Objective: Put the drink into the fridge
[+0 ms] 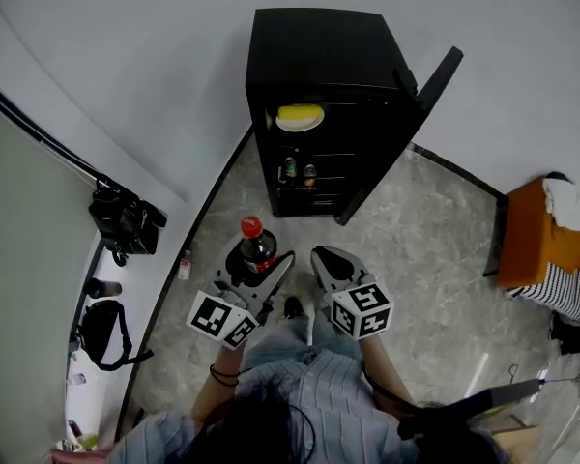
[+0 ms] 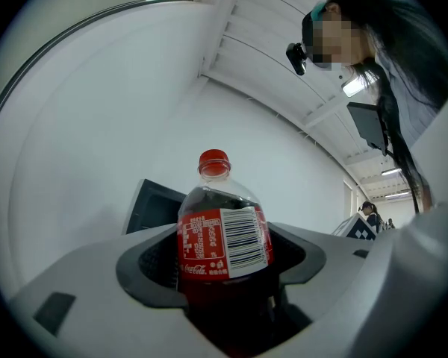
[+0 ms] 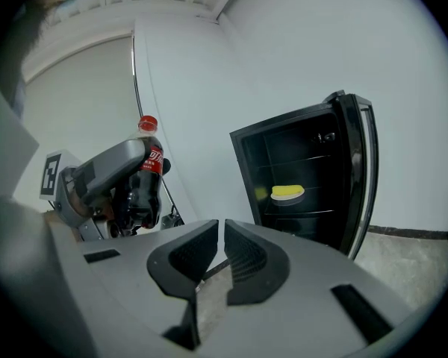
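Holding bottle (image 1: 255, 249) upright, clamped in L gripper (image 1: 264, 276), mid-air short of fridge (image 1: 319, 56), door (image 1: 437, 77) swung wide. R gripper (image 1: 331, 262) jaws nearly together, nothing between. Transport step prob.; next calls for reaching fwd onto free shelf w/o tipping.

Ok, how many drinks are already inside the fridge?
2: a left can and a right can, side by side on a lower fridge shelf; darker shelves may hide more.

Clamps the left gripper (image 1: 263, 271) on the cola bottle (image 2: 222, 237); holds the right gripper (image 3: 221, 248) alongside, jaws nearly together, empty.
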Motion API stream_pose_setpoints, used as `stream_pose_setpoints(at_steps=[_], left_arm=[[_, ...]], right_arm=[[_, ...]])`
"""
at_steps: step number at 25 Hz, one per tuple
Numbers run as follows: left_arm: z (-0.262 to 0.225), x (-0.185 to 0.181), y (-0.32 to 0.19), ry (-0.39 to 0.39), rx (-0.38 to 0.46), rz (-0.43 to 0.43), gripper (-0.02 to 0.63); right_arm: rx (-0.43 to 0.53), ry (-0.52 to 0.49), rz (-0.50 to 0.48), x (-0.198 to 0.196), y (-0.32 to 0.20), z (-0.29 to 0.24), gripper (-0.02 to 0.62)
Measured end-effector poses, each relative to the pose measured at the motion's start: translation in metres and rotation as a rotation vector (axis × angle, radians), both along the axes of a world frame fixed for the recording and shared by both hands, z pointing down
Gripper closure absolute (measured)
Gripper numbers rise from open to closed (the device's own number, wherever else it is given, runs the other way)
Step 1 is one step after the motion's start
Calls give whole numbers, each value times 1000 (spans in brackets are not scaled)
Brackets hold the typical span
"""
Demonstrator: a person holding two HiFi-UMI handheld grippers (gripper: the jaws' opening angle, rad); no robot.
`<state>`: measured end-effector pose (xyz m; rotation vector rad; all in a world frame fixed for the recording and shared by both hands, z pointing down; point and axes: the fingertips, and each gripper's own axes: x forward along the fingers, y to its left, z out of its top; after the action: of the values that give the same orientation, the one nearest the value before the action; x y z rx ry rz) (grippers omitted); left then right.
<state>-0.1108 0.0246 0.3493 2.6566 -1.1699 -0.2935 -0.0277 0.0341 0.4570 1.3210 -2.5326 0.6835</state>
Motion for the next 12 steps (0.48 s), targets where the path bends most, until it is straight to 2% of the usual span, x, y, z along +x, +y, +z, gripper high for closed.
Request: stream_pose_setpoints(at_steps=[5, 12], left_arm=[[10, 4, -16, -5, -25, 5, 276], [20, 23, -54, 15, -49, 25, 278]], right_arm=[[-14, -5, -14, 3, -13, 9, 560], [-30, -14, 1, 23, -56, 16, 560]])
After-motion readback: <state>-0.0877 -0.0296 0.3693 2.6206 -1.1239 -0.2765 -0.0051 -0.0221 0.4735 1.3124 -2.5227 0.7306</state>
